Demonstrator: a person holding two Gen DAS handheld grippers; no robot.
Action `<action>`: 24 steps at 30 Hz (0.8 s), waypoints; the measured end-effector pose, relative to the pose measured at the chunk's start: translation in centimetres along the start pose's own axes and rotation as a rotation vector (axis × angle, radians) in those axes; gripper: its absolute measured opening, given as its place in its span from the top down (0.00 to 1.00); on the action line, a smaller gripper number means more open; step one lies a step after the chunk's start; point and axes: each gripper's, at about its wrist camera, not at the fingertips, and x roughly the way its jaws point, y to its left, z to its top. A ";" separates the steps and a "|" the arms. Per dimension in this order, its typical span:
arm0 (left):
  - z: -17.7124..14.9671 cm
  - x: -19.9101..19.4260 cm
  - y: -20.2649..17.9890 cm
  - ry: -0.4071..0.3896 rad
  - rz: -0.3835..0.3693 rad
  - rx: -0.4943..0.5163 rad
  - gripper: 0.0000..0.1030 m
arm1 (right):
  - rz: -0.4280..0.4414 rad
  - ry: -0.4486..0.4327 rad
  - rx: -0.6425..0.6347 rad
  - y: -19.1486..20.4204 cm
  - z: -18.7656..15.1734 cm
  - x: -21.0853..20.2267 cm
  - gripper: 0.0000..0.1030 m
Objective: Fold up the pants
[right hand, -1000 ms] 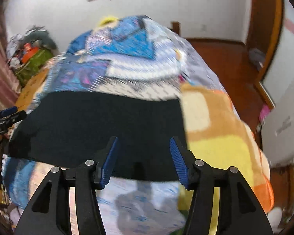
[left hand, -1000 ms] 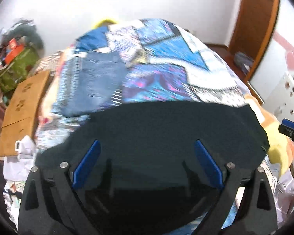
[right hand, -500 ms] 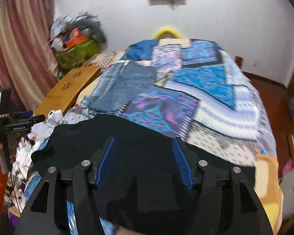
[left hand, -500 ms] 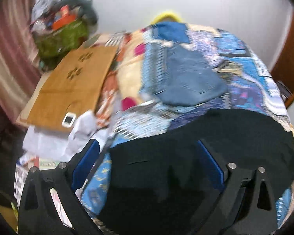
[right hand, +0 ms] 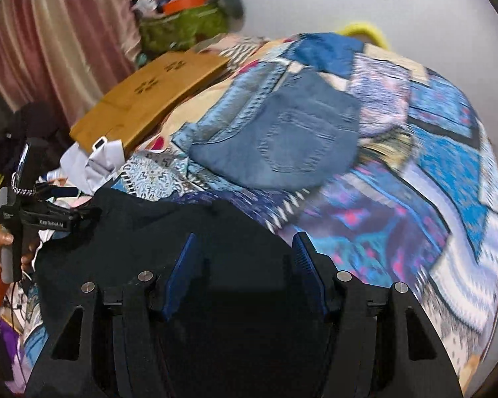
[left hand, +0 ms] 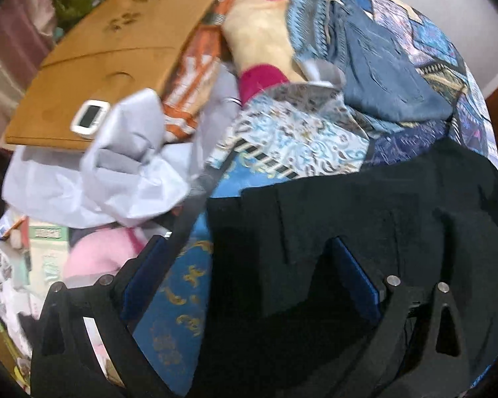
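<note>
The black pants lie spread across the near end of the bed's patchwork quilt, and compared with a second ago both my views have swung from the pants' right side toward their left end, which I read as setting up the next fold. My left fingers are spread wide, straddling the pants' left edge. My right fingers stand half apart above the dark cloth, pinching nothing; folded jeans lie just beyond.
</note>
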 end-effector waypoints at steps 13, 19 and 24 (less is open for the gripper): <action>-0.1 0.5 -0.7 -0.084 0.029 0.142 0.27 | 0.048 0.181 -0.011 0.4 1.6 8.8 0.87; -0.6 0.8 -0.2 -0.135 0.155 0.128 0.25 | -0.020 0.167 -0.038 1.0 1.5 8.8 0.89; -1.0 -1.0 0.2 -0.121 0.171 0.088 0.26 | -0.041 0.110 -0.003 1.1 1.5 6.4 0.87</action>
